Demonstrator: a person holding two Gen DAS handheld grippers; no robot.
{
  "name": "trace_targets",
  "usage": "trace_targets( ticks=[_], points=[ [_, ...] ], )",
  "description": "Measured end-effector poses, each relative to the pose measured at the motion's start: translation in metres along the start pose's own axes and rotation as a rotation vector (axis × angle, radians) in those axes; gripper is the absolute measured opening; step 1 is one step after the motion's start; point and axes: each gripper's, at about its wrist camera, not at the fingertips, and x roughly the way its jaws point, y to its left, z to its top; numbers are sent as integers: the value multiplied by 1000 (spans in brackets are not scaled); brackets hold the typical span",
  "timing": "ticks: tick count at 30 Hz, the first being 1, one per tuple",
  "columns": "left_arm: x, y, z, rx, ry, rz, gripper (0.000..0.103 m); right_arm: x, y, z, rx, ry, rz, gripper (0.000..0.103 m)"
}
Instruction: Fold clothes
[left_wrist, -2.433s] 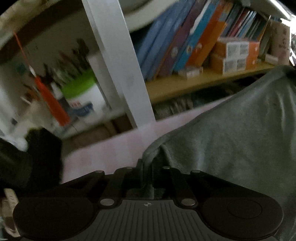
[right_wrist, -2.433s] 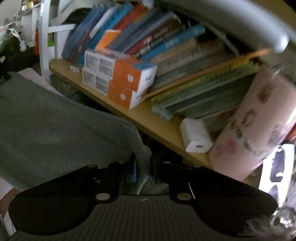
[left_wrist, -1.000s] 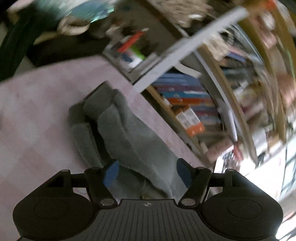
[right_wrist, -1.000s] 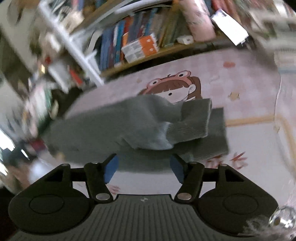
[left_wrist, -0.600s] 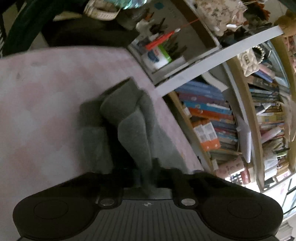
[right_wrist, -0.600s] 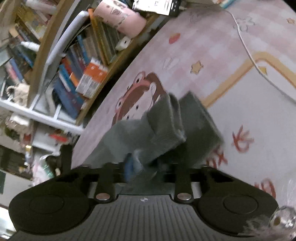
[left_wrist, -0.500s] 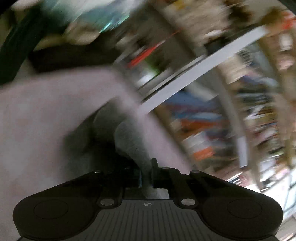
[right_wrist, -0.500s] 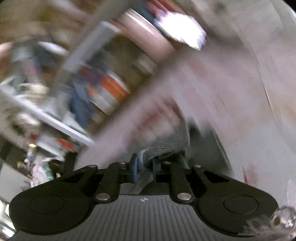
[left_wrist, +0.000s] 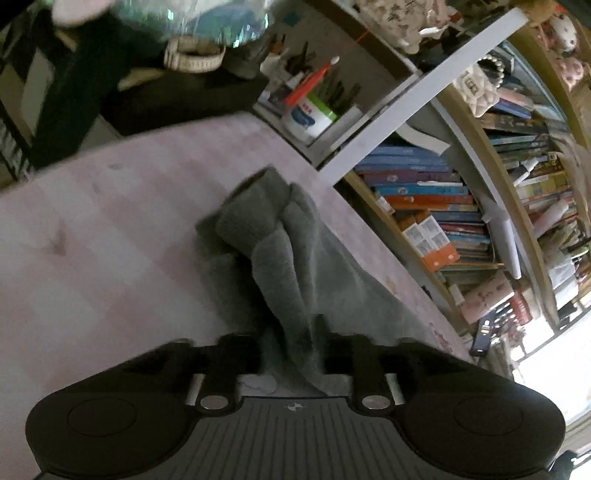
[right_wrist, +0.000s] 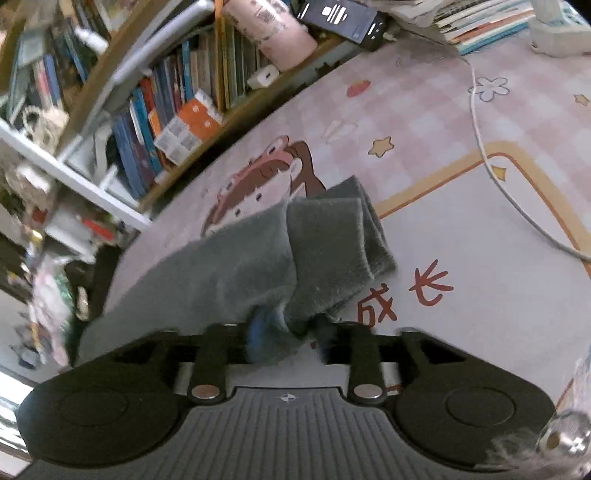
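Grey fleece garment (right_wrist: 258, 258) bunched mid pink checked mat (left_wrist: 92, 240), bare mat around. Left gripper (left_wrist: 291, 347) and right gripper (right_wrist: 286, 332): jaws opening, cloth between. Bookshelf (right_wrist: 177, 107) packed with books.

- pink checkered mat (right_wrist: 424, 110) with a cartoon print covers the table
- crammed bookshelf (left_wrist: 436, 206) right behind it
- bright daylight at the window (left_wrist: 554, 354)

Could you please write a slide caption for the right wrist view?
Right gripper jaws opening around the folded grey garment on a pink cartoon-print mat.
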Motion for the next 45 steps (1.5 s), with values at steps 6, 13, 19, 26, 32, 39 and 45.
trace_targets(
  ticks=[6,13,19,26,32,39,45],
  points=[
    [1,8,6,-79,-12,27,67,-1,-16,-10,100,7,9,52],
    [47,19,14,-249,-41,-65,64,25,-12,12,151,-34,21,36],
    [101,-2,48,-224,-66,-71,13,66,7,62,70,-84,13,16],
    [85,-15,73,-228,-254,-223,12,52,39,89,-58,-289,140,15],
    [103,12,55,-205,-143,-87,13,99,4,73,-15,-130,35,17],
    [102,7,50,-176,-168,-73,31,80,13,64,-84,-237,-94,50],
    [106,4,44,-153,-201,-64,39,50,39,43,-284,-455,-247,58]
  ],
)
